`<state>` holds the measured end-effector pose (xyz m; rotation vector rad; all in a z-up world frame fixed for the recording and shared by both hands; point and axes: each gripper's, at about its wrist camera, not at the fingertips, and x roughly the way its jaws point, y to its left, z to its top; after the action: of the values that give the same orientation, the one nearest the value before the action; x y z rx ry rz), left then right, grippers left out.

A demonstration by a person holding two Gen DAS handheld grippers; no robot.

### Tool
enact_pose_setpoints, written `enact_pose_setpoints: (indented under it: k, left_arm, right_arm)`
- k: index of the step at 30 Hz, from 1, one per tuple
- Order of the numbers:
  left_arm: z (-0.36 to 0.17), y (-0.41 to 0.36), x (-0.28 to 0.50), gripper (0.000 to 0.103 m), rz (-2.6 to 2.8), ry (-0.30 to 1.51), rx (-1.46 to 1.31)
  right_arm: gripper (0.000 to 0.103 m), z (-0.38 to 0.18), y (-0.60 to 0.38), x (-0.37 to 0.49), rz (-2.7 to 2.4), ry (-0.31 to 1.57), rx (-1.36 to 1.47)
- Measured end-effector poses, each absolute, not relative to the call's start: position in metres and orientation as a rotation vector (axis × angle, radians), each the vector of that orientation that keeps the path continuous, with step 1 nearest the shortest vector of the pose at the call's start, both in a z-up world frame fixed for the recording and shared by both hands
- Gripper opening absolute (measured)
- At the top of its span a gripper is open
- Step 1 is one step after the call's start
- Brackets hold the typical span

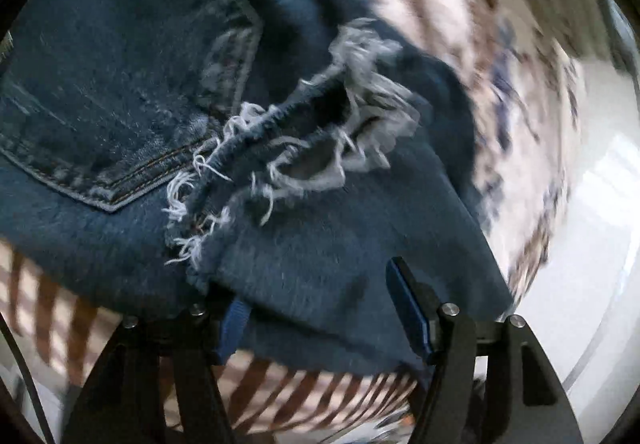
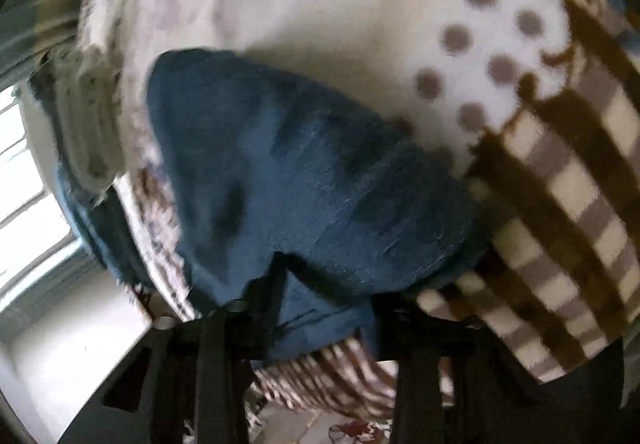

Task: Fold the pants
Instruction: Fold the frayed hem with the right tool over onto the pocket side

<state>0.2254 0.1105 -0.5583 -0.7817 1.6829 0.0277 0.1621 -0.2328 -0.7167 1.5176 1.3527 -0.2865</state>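
Dark blue denim pants [image 1: 168,96] with a back pocket and frayed rips [image 1: 320,132] fill the left wrist view, lying on a patterned blanket. My left gripper [image 1: 324,308] stands open, its jaws wide apart, with the denim edge lying between and over its blue-padded fingers [image 1: 408,308]. In the right wrist view a fold of the same pants [image 2: 304,180] lies on the blanket, and my right gripper [image 2: 324,308] holds denim between its dark fingers [image 2: 272,284]; blur hides how far they are closed.
The bed carries a white blanket with brown dots [image 2: 460,36] and a brown checked part [image 2: 568,204]. A floral cover [image 1: 500,64] lies to the right. A bright window [image 2: 24,180] is at the left, and pale floor [image 1: 608,204] lies beyond the bed.
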Motion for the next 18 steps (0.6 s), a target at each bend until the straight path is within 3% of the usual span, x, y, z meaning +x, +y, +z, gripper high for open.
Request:
enact_pose_setpoints:
  k: [2,3,4,10,13,14,15,16,17,18]
  left_arm:
    - [-0.557,0.116,0.223,0.037,0.076,1.663,-0.798]
    - [-0.554,0.117,0.221,0.022,0.082,1.659,-0.767]
    - [-0.549,0.118,0.219,0.016,0.076,1.644,-0.744]
    - [-0.547,0.126,0.208,0.013,0.083,1.659,-0.620]
    - [-0.551,0.135,0.211,0.015,0.066,1.673,-0.679]
    - [-0.547,0.139,0.212,0.024,0.058,1.659,-0.704]
    - [-0.543,0.141,0.213,0.038,0.034,1.646,-0.733]
    - [-0.541,0.141,0.214,0.046,0.019,1.634,-0.746]
    - [-0.536,0.140,0.216,0.059,0.009,1.613,-0.741]
    - [-0.534,0.136,0.220,0.063,-0.001,1.596,-0.716]
  right_arm:
    - [0.005,-0.714,-0.231,0.154,-0.324,1.332,1.524]
    - [0.004,-0.705,-0.229,0.152,-0.324,1.321,1.501]
    - [0.004,-0.697,-0.227,0.152,-0.320,1.324,1.458]
    - [0.004,-0.679,-0.231,0.149,-0.338,1.389,1.330]
    - [0.009,-0.699,-0.236,0.151,-0.302,1.440,1.388]
    - [0.011,-0.702,-0.237,0.152,-0.285,1.448,1.413]
    - [0.023,-0.702,-0.237,0.157,-0.268,1.445,1.427]
    - [0.033,-0.701,-0.237,0.157,-0.246,1.436,1.432]
    - [0.052,-0.699,-0.234,0.156,-0.229,1.428,1.430]
    - [0.068,-0.698,-0.230,0.157,-0.220,1.423,1.427]
